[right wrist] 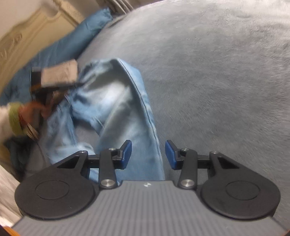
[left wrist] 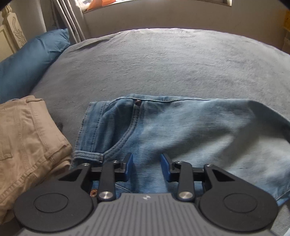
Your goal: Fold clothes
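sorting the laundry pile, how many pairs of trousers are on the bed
2. Light blue jeans lie across the grey bed cover ahead of the left gripper; folded beige trousers sit beside their waistband, toward the blue pillow. More may lie out of view.

Grey bed (left wrist: 172, 63), blue pillow (left wrist: 32, 59), carved headboard (right wrist: 32, 34), bright window (left wrist: 154, 3).

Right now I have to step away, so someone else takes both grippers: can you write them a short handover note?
Left gripper: open, hovering over the light blue denim jeans, nothing pinched.
Right gripper: open above a jeans leg, nothing held.
The jeans lie on the grey blanket-covered bed, partly folded, loose and rumpled.
Folded beige trousers sit beside them, apparently done.
Left: finish folding the jeans and flatten them.
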A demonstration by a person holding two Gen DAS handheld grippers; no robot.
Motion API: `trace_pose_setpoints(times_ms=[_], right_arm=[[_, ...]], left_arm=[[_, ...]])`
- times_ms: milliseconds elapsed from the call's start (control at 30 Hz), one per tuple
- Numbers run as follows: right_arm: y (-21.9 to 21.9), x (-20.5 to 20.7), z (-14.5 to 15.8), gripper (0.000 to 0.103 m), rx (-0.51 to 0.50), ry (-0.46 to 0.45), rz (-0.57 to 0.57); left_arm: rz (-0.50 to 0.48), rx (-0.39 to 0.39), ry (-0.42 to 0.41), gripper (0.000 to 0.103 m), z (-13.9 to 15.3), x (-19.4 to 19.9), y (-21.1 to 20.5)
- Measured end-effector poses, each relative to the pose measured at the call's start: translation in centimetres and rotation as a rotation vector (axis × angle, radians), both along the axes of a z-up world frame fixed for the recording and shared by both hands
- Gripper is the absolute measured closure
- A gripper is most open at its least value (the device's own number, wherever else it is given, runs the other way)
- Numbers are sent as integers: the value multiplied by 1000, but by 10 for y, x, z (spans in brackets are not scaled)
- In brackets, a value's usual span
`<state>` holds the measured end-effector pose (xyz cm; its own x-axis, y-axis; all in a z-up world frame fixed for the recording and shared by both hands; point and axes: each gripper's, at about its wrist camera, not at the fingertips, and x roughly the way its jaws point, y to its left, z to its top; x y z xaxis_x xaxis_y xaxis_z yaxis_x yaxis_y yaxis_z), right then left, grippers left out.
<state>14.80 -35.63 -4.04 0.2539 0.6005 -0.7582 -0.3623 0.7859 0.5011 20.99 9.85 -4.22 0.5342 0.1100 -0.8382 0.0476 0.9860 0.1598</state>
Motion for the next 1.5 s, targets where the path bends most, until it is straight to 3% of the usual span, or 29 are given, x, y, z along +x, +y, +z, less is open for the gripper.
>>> trace_pose_setpoints(times_ms=[133, 267, 367, 467, 667, 767, 933, 1067, 1300, 1400, 1500], right_arm=[[2, -3, -14, 82, -60, 62, 1], [7, -9, -17, 87, -122, 58, 26], [21, -17, -13, 99, -222, 19, 73], [40, -25, -2, 101, -334, -34, 103], [52, -15, 40, 102, -465, -141, 104], [46, 0, 58, 102, -535, -218, 45], [27, 41, 66, 102, -638, -268, -26], [20, 74, 52, 102, -676, -259, -50], [14, 93, -13, 99, -698, -145, -46], [6, 90, -5, 87, -665, -136, -76], [-1, 81, 23, 73, -637, -139, -99]], left_arm=[[5, 40, -2, 67, 7, -7, 6], [56, -39, -64, 67, -5, -18, 18], [102, -105, -120, 67, -16, -24, 27], [143, -147, -161, 66, -23, -27, 31], [146, -137, -201, 66, -27, -26, 29], [146, -126, -210, 66, -28, -25, 28], [162, -123, -212, 66, -27, -26, 26], [172, -113, -211, 66, -26, -24, 26], [159, -89, -216, 66, -27, -24, 23], [149, -88, -221, 66, -27, -24, 24], [136, -89, -229, 65, -28, -25, 25]])
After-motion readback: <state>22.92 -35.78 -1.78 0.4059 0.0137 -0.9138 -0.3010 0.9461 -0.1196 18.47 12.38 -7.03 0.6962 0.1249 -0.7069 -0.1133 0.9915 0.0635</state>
